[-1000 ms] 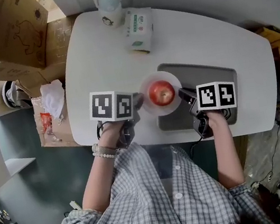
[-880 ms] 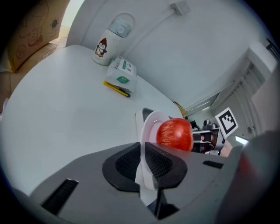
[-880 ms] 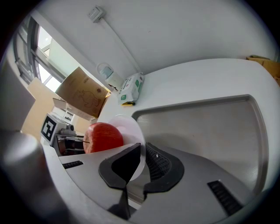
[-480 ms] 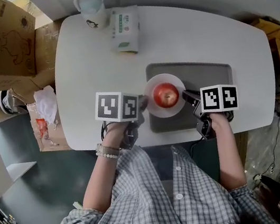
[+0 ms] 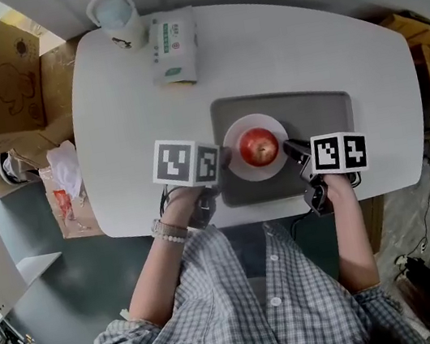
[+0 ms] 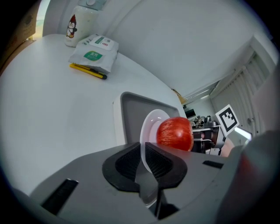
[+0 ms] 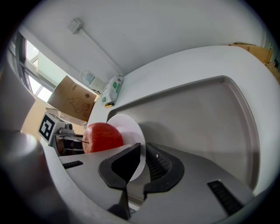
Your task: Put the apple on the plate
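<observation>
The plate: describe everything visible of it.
The plate is small, round, white and glossy, with a thin rim. It looks like ceramic or plastic. It lies about level over the grey tray; whether it rests on the tray cannot be told. The red apple sits at its middle. The left gripper and right gripper each pinch its rim, on opposite sides.

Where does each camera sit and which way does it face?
Head view: on the person's head, facing steeply down at table, tray, forearms.
Left gripper view: on the left gripper, along its jaws shut on the plate, towards the tissue pack.
Right gripper view: on the right gripper, along its jaws shut on the plate, across the tray.
All share the apple on the plate.
</observation>
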